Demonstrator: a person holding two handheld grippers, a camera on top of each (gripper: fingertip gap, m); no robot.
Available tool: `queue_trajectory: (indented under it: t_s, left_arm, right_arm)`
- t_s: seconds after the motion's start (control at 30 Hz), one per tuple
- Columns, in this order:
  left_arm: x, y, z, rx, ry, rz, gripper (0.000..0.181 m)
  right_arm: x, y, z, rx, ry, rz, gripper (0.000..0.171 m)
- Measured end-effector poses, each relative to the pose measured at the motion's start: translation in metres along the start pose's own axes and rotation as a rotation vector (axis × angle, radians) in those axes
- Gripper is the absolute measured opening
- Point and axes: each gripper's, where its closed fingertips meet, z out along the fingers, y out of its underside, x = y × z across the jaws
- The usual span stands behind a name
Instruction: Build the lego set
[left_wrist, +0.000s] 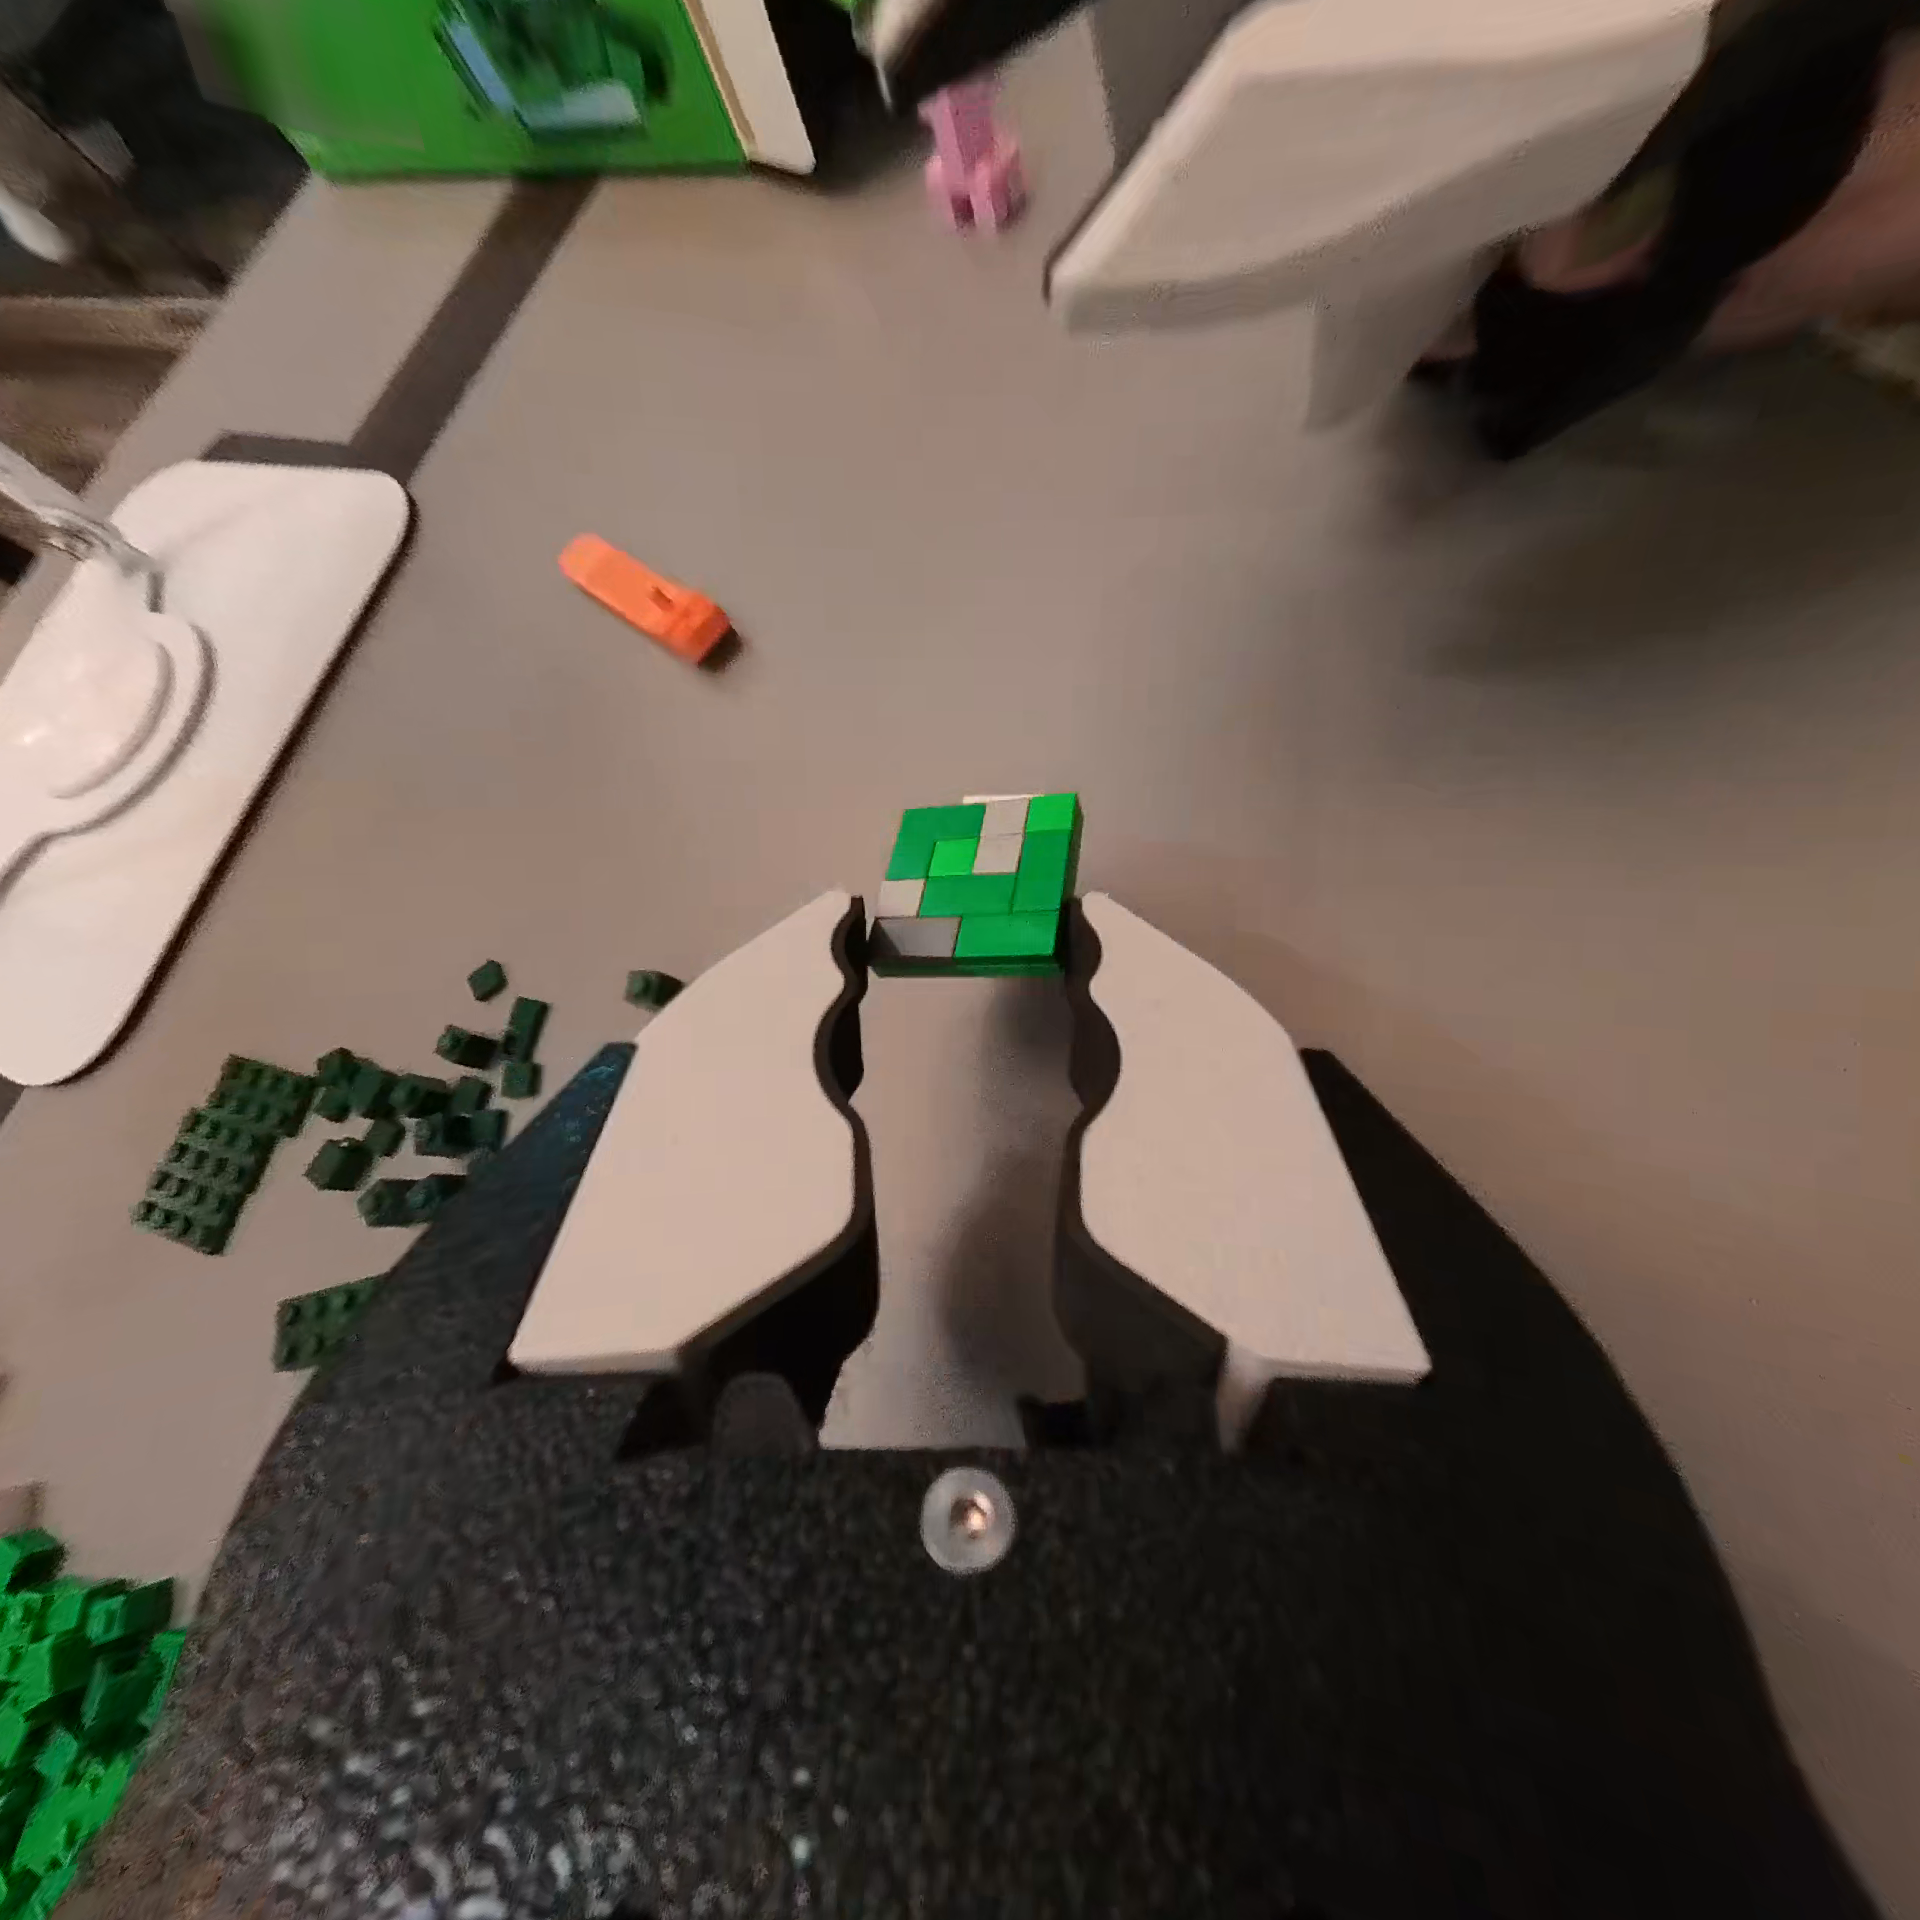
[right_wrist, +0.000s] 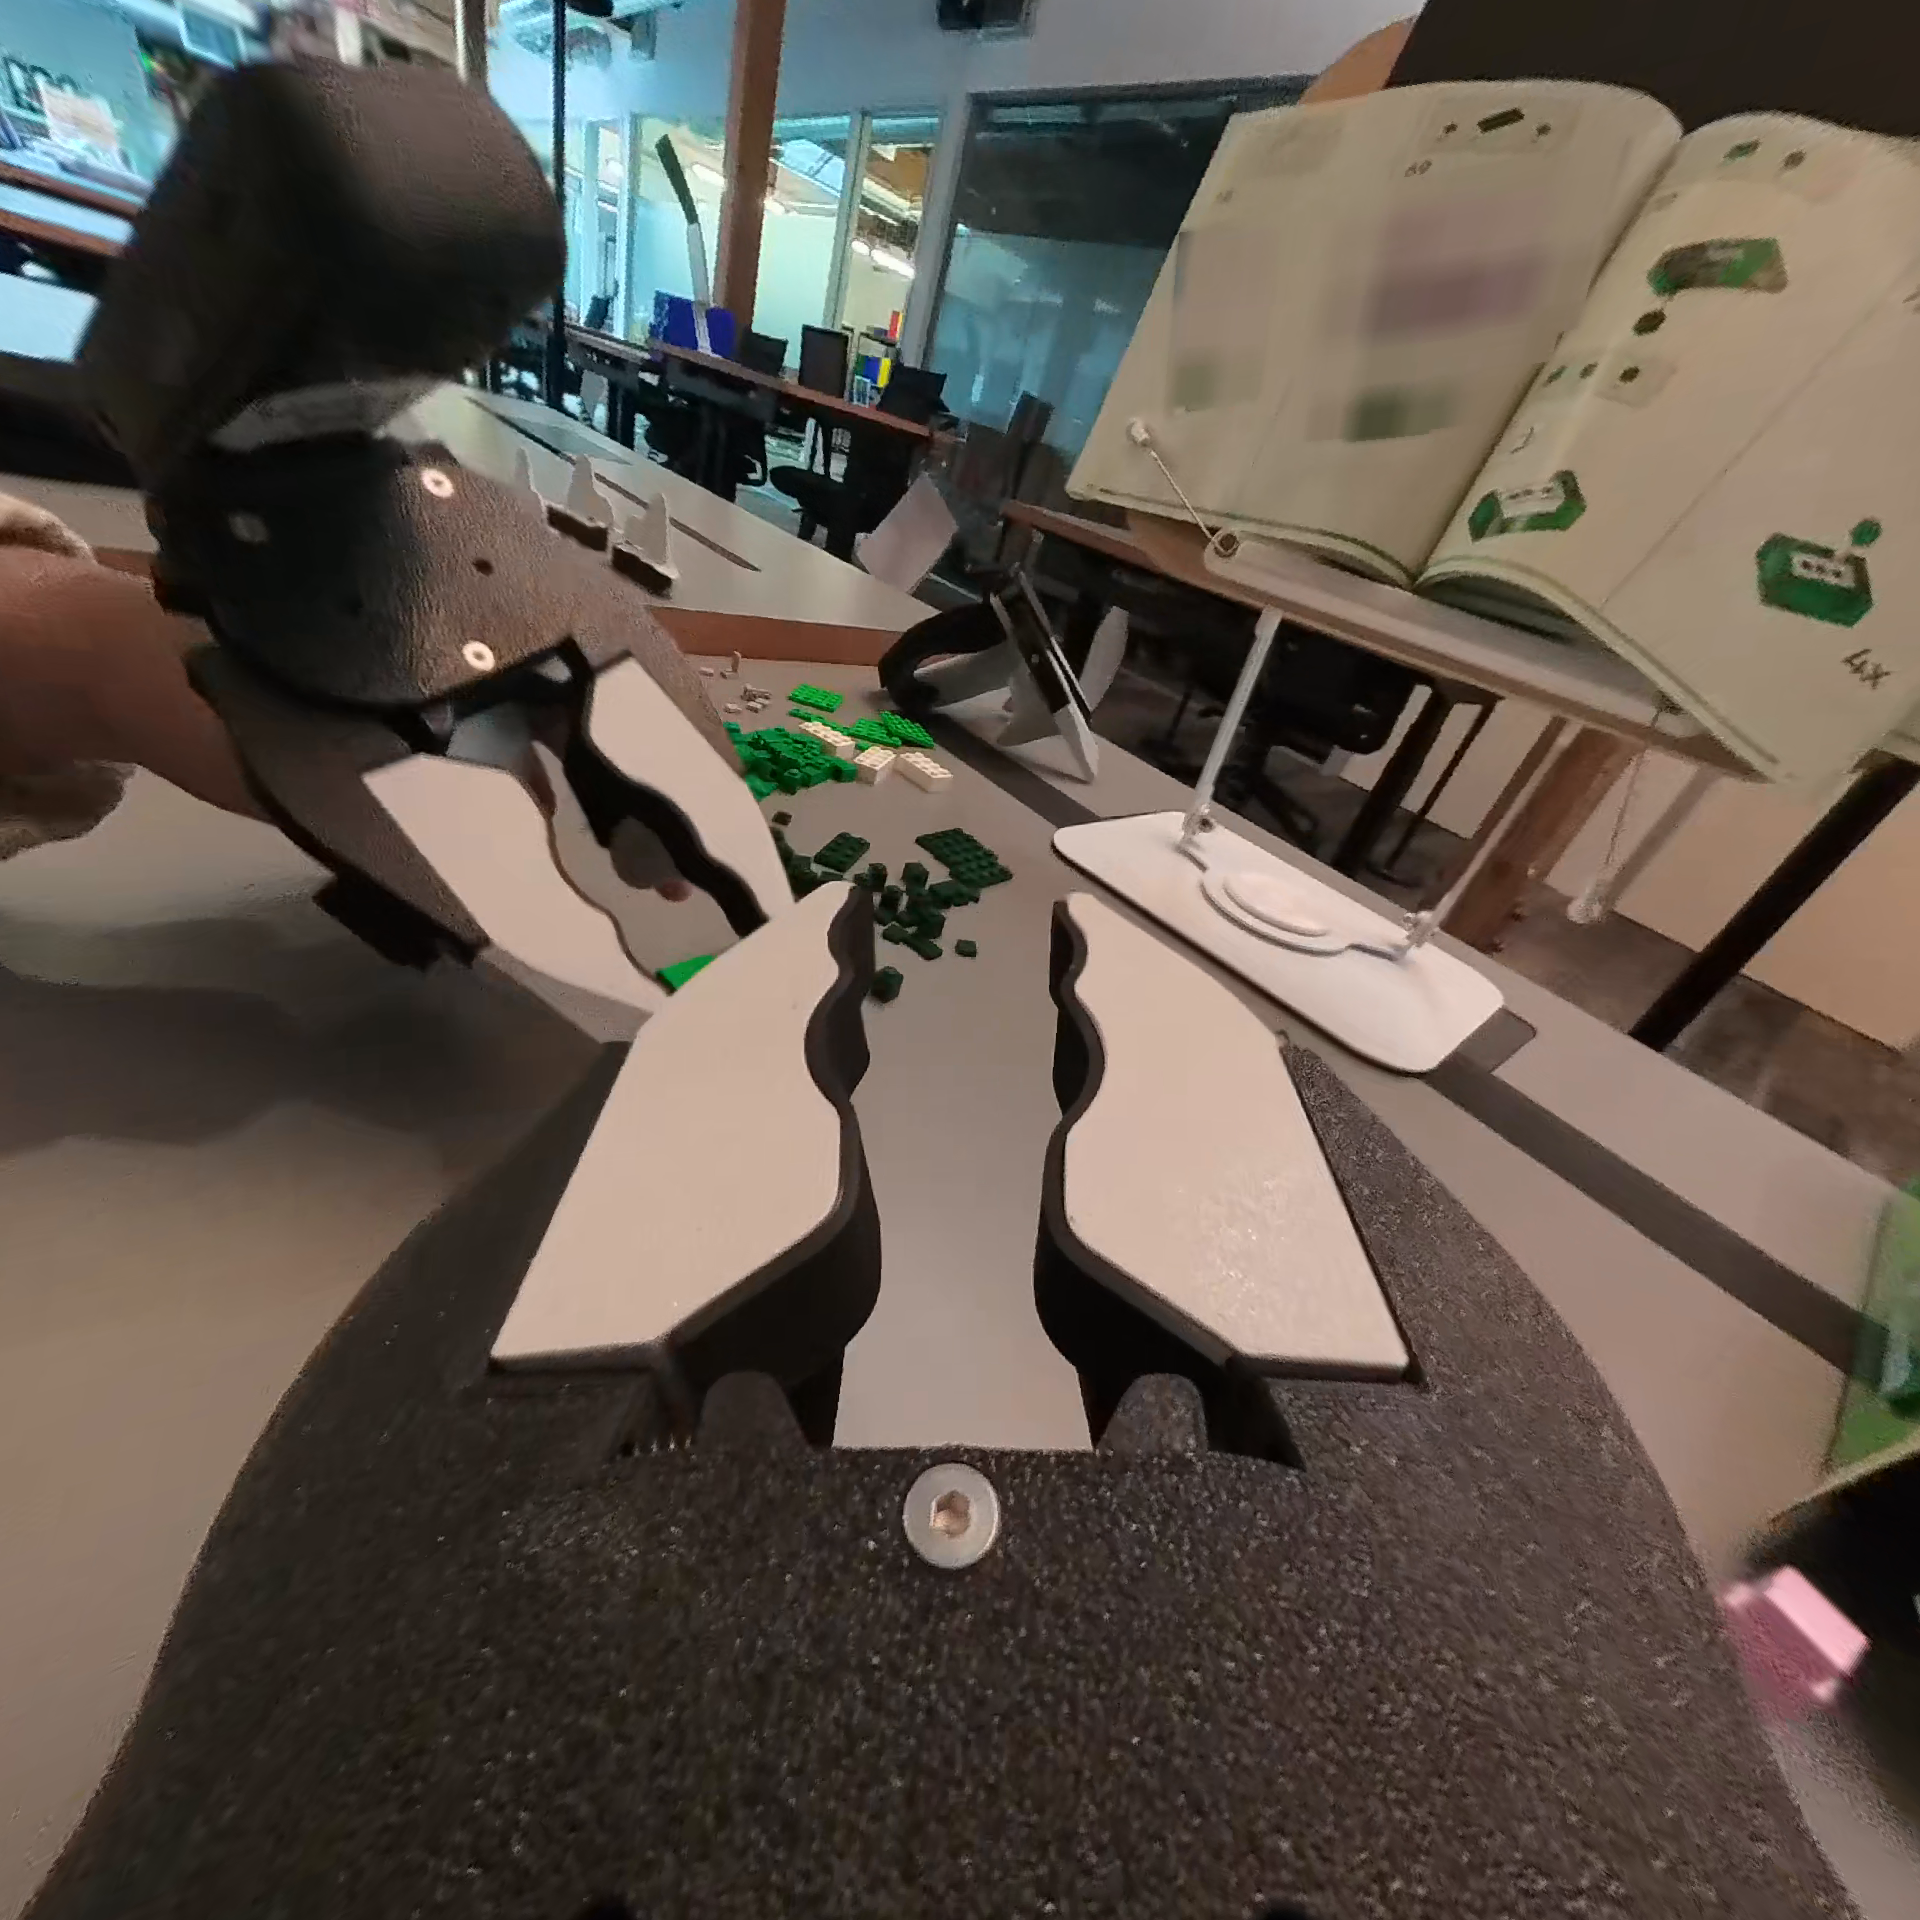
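Here, a small green and grey tiled block (left_wrist: 977, 888) sits pinched at its near edge between the left gripper (left_wrist: 968, 925) fingertips, low over the grey table (left_wrist: 1351, 831). The right gripper (right_wrist: 956, 914) hangs empty, jaws parted, aimed at loose dark green bricks (right_wrist: 914, 883). With so shallow a grip, the block may well twist free under pressing

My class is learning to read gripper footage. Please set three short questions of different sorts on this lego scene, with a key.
1. True or false: the left gripper holds the green tile block.
2. Which lies beyond the block? A orange tool B red cup C blue pen
3. Fill in: the right gripper is ____.

Key: 1 true; 2 A; 3 open, nothing between its fingers.
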Motion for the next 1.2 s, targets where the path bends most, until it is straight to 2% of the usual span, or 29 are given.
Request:
queue_trajectory:
  t_s: [0.2, 0.37, 0.47, 0.5, 0.57, 0.67, 0.73, 0.83, 1.0, 1.2]
  left_arm:
    - [0.012, 0.011, 0.021, -0.071, 0.053, -0.031, 0.037]
    - [0.016, 0.012, 0.021, -0.066, 0.082, -0.087, 0.065]
    - [0.014, 0.019, 0.011, -0.084, 0.056, -0.075, 0.074]
    - [0.01, 0.02, 0.005, -0.077, 0.032, -0.076, 0.074]
    - [-0.002, 0.016, -0.009, -0.01, -0.044, -0.096, 0.067]
    - [-0.03, -0.002, -0.032, 0.197, -0.194, -0.176, 0.039]
    - [-0.031, -0.007, -0.037, 0.278, -0.166, -0.213, 0.027]
    - [-0.021, 0.0, -0.028, 0.259, -0.099, -0.216, 0.0]
    - [-0.008, 0.006, -0.01, 0.156, -0.047, -0.138, 0.0]
    - [-0.007, 0.0, -0.004, 0.149, 0.0, -0.126, 0.0]
  right_arm:
    - [0.007, 0.012, 0.0, -0.039, 0.011, 0.017, 0.03]
    - [0.005, 0.016, 0.003, -0.059, -0.001, 0.004, 0.028]
    - [0.002, 0.017, 0.004, -0.065, -0.016, -0.01, 0.025]
    - [0.001, 0.018, 0.004, -0.067, -0.026, -0.015, 0.019]
    - [-0.007, 0.019, 0.006, -0.074, -0.081, -0.044, 0.0]
    - [-0.032, 0.03, 0.017, -0.154, -0.293, -0.05, 0.0]
    - [-0.042, 0.036, 0.025, -0.203, -0.393, -0.015, 0.0]
    - [-0.053, 0.05, 0.031, -0.32, -0.536, 0.044, 0.0]
    - [-0.062, 0.063, 0.031, -0.422, -0.62, 0.058, 0.0]
    - [-0.055, 0.072, 0.031, -0.486, -0.615, 0.079, 0.0]
